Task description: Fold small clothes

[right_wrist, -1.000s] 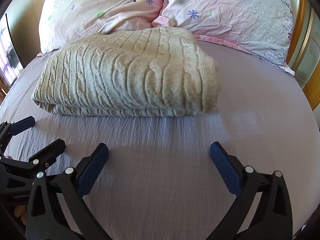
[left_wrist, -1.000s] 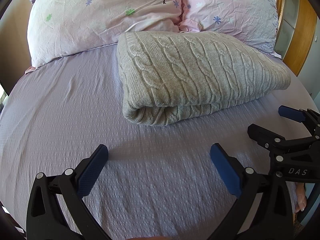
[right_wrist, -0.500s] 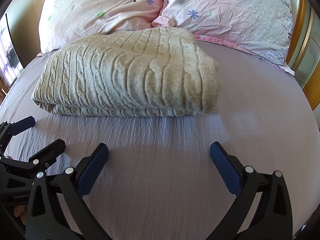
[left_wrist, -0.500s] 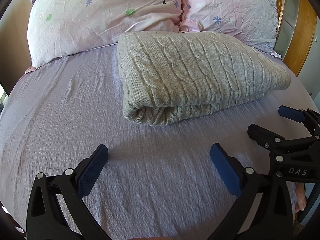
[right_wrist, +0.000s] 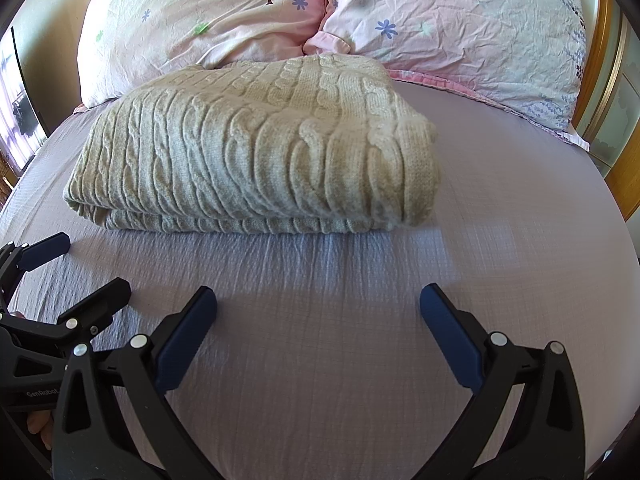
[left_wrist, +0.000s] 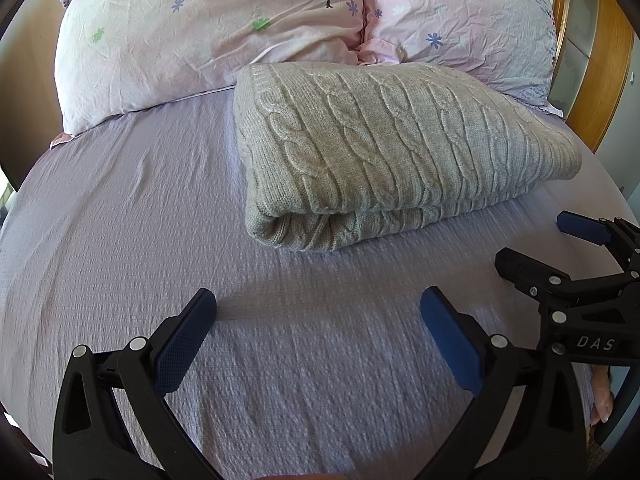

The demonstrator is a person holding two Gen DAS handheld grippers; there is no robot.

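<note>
Nothing has shifted since a second ago: I hold my left gripper [left_wrist: 318, 314] and right gripper [right_wrist: 318, 312] spread wide, empty, short of the folded cable-knit sweater [left_wrist: 384, 152] lying before the pillows [left_wrist: 208, 28], seemingly finished.

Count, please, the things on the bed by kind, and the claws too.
Folded knit sweater: 1
Pillows: 2, left and right
Claws: 2, left claw and right claw, both open
Total: 5
</note>
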